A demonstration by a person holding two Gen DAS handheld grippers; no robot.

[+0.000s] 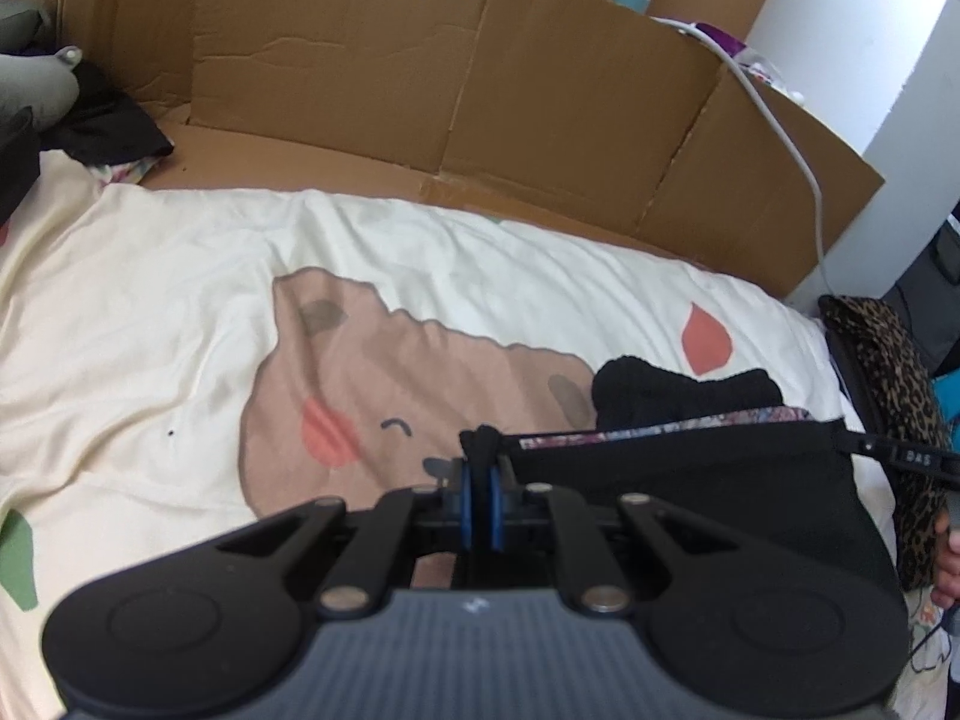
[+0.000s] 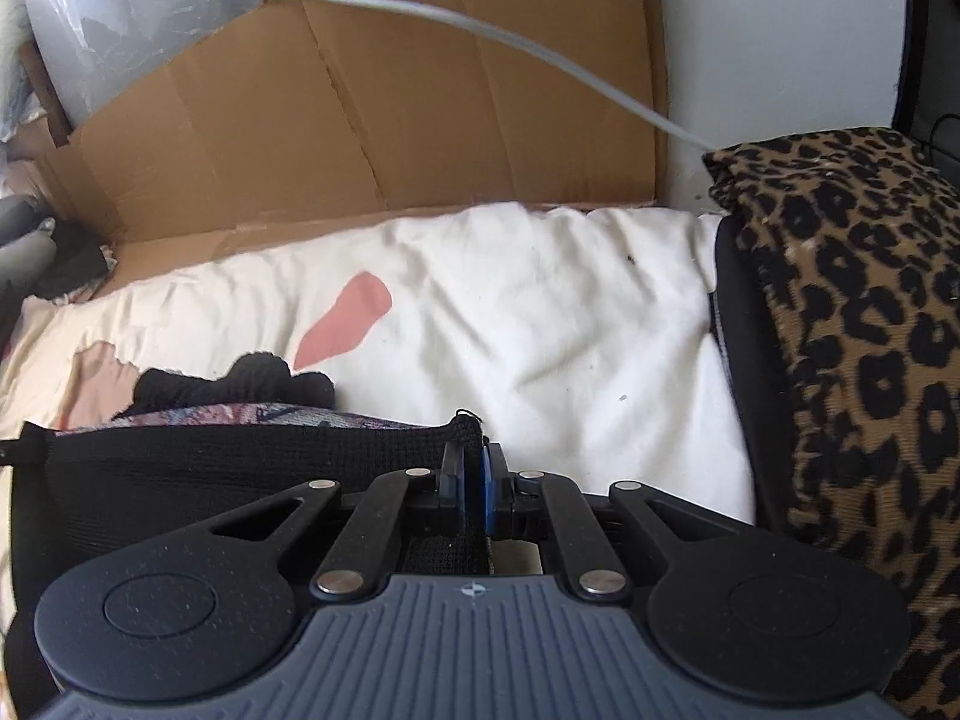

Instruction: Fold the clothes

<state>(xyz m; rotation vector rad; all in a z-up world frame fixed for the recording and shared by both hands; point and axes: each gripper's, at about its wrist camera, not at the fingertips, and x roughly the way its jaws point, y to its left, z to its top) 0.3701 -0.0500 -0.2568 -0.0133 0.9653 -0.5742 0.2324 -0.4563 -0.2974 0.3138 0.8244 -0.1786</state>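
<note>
A black knit garment (image 1: 690,486) with a flowery inner lining (image 1: 660,423) hangs stretched between my two grippers over the cream bedspread (image 1: 180,312). My left gripper (image 1: 480,468) is shut on its left top corner, the blue pads pinching a bunch of black cloth. My right gripper (image 2: 471,468) is shut on the right top corner of the same black knit garment (image 2: 210,474). A black lump of cloth (image 2: 240,387), apparently part of the garment, lies on the bed just behind the stretched edge. The far end of the other gripper (image 1: 912,456) shows at the right edge of the left wrist view.
Brown cardboard sheets (image 1: 450,90) stand along the back of the bed. A grey cable (image 2: 480,30) runs across them. A leopard-print cushion (image 2: 870,330) lies at the right. Dark and grey clothes (image 1: 90,120) are piled at the far left. A hand (image 1: 948,564) shows at the right edge.
</note>
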